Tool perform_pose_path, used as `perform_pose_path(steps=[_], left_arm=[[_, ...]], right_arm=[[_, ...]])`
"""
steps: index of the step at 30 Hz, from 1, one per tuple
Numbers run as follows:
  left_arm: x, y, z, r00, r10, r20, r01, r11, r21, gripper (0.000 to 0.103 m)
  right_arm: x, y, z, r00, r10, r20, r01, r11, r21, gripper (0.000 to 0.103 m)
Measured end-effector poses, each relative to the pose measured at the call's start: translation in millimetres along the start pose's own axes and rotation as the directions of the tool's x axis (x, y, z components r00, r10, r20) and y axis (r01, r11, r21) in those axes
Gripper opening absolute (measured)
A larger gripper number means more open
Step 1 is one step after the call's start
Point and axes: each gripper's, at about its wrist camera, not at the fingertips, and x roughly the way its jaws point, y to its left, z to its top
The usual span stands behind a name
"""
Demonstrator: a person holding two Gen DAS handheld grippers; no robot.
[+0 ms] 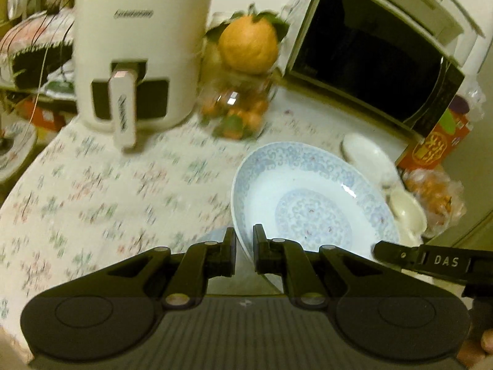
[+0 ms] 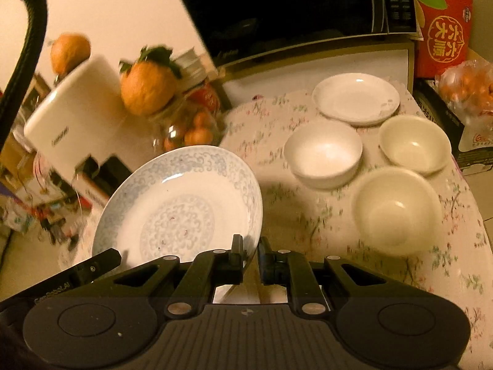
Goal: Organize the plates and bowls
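Note:
A blue-patterned plate (image 1: pixel 311 197) (image 2: pixel 181 206) is held tilted above the floral tablecloth by both grippers. My left gripper (image 1: pixel 244 246) is shut on its left rim. My right gripper (image 2: pixel 250 254) is shut on its right rim; its finger also shows in the left wrist view (image 1: pixel 400 254). A white plate (image 2: pixel 356 98) lies at the back right of the table. Three bowls stand in front of it: a white bowl (image 2: pixel 322 154), a cream bowl (image 2: pixel 414 143) and a nearer cream bowl (image 2: pixel 397 209). In the left wrist view the white plate (image 1: pixel 366 154) and a bowl (image 1: pixel 406 209) show behind the held plate.
A white air fryer (image 1: pixel 138 49) stands at the back left. A glass jar of oranges (image 1: pixel 240 104) with a large orange fruit (image 1: pixel 248 44) on top is beside it. A microwave (image 1: pixel 369 58) is behind. A red box (image 2: pixel 443 27) and bagged oranges (image 2: pixel 468 89) sit at the right.

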Motion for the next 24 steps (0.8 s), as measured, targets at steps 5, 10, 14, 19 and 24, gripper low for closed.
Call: perform_pose_path(steps=[5, 10, 14, 19, 24], left_arm=[[1.5, 14.7, -20.5, 0.999, 0.024, -0.040, -0.024, 1.000, -0.007, 0.009], [4.1, 20.6, -28.7, 0.997, 0.049, -0.063, -0.049, 0.999, -0.004, 0.009], [5.8, 21.6, -29.9, 0.996, 0.066, -0.062, -0.065, 0.998, 0.017, 0.009], [11.9, 24.6, -36.9, 0.994, 0.078, -0.081, -0.076, 0.997, 0.034, 0.009], [16.2, 27.7, -42.5, 0.991, 0.096, -0.095, -0.092, 0.995, 0.043, 0.009]], right_arm=[[-0.3, 7.1, -23.2, 0.999, -0.010, -0.038, 0.009, 0.999, -0.034, 0.011], [10.8, 12.2, -38.7, 0.996, -0.029, -0.084, 0.024, 0.998, -0.052, 0.011], [15.5, 15.0, -47.5, 0.994, -0.033, -0.108, 0.026, 0.998, -0.064, 0.012], [20.4, 17.2, -53.6, 0.991, -0.043, -0.128, 0.033, 0.996, -0.078, 0.012], [25.9, 18.4, -57.9, 0.987, -0.058, -0.153, 0.045, 0.995, -0.091, 0.012]])
